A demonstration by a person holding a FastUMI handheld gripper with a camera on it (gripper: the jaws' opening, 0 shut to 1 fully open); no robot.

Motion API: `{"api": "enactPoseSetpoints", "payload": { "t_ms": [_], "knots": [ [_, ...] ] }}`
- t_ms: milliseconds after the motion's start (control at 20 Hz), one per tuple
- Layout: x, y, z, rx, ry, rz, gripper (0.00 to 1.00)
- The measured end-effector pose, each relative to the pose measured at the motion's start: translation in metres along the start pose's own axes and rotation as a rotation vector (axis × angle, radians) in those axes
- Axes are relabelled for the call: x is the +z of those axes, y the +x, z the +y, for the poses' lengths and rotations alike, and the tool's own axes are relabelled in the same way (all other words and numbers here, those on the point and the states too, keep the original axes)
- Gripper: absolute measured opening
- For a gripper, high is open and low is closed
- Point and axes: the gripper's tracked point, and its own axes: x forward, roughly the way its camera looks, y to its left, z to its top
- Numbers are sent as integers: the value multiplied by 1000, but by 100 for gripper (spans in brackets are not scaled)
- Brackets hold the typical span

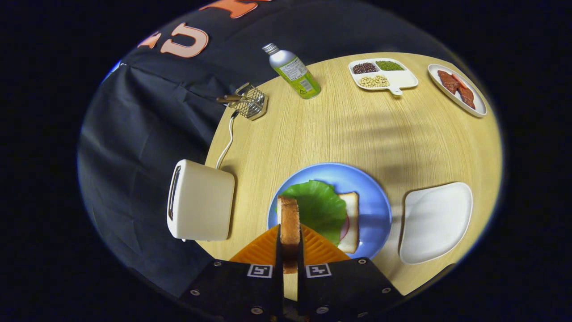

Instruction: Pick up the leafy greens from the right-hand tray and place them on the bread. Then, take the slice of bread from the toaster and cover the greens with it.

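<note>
My gripper is shut on a slice of toasted bread, which stands on edge between the fingers, above the near left rim of the blue plate. On that plate lies a white bread slice with a green leaf spread over it and a bit of red filling showing at the leaf's edge. The cream toaster stands to the left of the plate at the table's edge, its slot showing no bread. The white tray to the right of the plate holds nothing.
Beyond the plate stand a green-labelled metal bottle, a small wire basket and the toaster's white cord. Far right are a divided dish of beans and a plate of red meat slices. The wooden table ends at the toaster.
</note>
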Motion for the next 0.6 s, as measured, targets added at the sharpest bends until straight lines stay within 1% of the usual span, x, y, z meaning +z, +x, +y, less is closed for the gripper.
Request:
{"api": "enactPoseSetpoints", "payload": {
  "t_ms": [150,200,250,300,350,400,550,600],
  "knots": [
    [-5,0,-13,-49,-32,13,18],
    [-6,0,-18,-66,-32,22,24],
    [-6,0,-22,-81,-41,20,28],
    [-4,-1,-24,-95,-48,13,37],
    [-1,-2,-26,-103,-53,2,41],
    [2,-4,-26,-105,-60,-10,52],
    [14,-16,-23,-97,-79,-64,67],
    [20,-22,-22,-98,-86,-85,71]
  ]
}}
